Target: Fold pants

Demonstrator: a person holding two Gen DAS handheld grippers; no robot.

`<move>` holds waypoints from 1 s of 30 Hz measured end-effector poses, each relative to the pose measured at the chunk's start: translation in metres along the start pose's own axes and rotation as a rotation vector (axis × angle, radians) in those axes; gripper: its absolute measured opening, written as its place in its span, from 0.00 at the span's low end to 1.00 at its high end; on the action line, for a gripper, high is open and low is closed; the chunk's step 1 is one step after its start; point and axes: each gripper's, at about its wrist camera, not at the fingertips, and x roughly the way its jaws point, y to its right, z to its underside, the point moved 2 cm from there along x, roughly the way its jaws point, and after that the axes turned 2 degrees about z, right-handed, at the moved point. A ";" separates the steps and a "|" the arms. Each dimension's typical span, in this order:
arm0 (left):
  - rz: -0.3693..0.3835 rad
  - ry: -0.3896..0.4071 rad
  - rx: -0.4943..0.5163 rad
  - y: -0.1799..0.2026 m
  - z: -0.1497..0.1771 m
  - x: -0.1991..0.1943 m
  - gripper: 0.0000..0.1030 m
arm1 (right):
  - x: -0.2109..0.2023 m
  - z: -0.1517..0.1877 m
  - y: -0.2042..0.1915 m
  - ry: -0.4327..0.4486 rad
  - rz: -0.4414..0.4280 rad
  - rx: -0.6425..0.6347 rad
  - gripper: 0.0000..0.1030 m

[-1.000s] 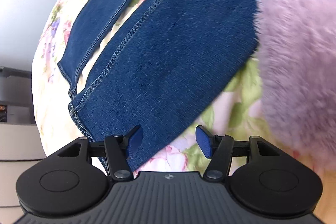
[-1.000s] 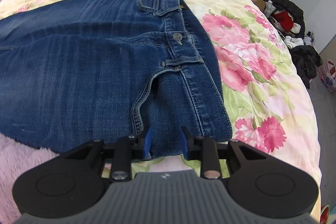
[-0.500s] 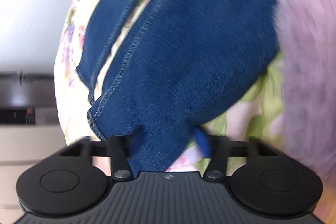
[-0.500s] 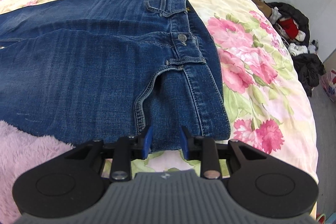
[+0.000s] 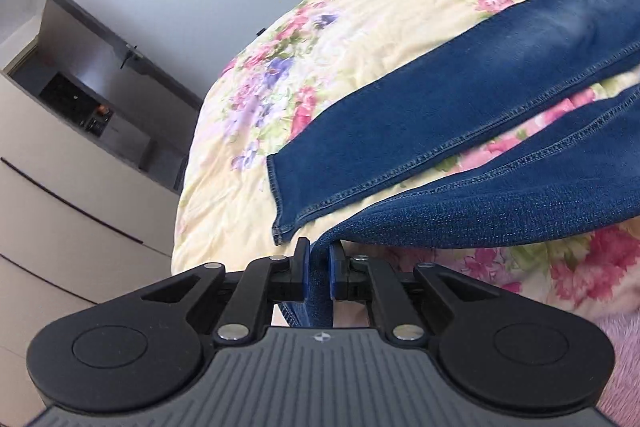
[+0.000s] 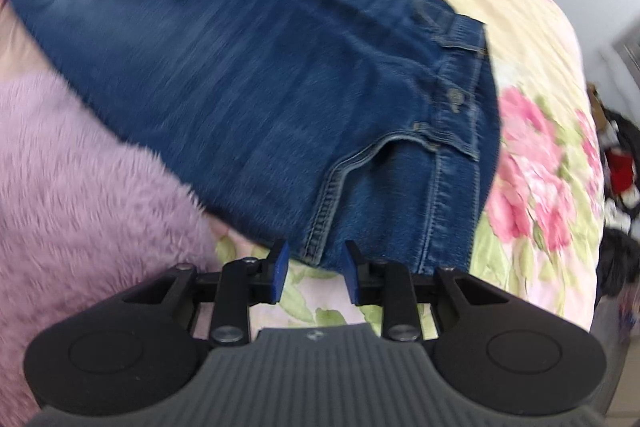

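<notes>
Blue jeans [image 6: 260, 67] lie spread on a floral bed cover [image 5: 360, 27]. In the left wrist view the far leg [image 5: 460, 115] lies flat, while the near leg [image 5: 500, 211] is raised off the cover at its hem end. My left gripper [image 5: 318, 259] has that hem between its blue pads; its jaws are closing and pinch the denim. In the right wrist view the waistband [image 6: 460, 115] with its button lies to the right. My right gripper [image 6: 314, 263] stands partly open at the near waist corner by the pocket seam, pads not pressing on the cloth.
A fluffy pink blanket [image 6: 80, 167] lies against the jeans' near side and shows as blanket [image 5: 580, 347] at the lower right. Beige drawers [image 5: 60, 207] stand beyond the bed's end. A pile of dark clothes [image 6: 620, 167] lies on the floor past the bed's right edge.
My left gripper went from wide open to shut on the near leg's hem and rose with it, swinging toward the wall. The right gripper rolled in place, its gap unchanged.
</notes>
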 end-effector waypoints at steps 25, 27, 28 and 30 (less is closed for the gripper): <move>-0.016 -0.032 -0.130 -0.008 -0.014 -0.015 0.09 | 0.038 0.012 -0.022 0.039 0.128 -0.234 0.12; -0.010 -0.028 -0.142 -0.010 -0.013 -0.014 0.09 | 0.028 0.010 -0.017 0.065 0.130 -0.197 0.06; -0.010 -0.026 -0.150 -0.011 -0.013 -0.015 0.09 | 0.021 0.009 -0.015 0.079 0.134 -0.184 0.05; -0.008 -0.016 -0.166 -0.014 -0.014 -0.016 0.09 | 0.005 0.006 -0.011 0.112 0.150 -0.169 0.04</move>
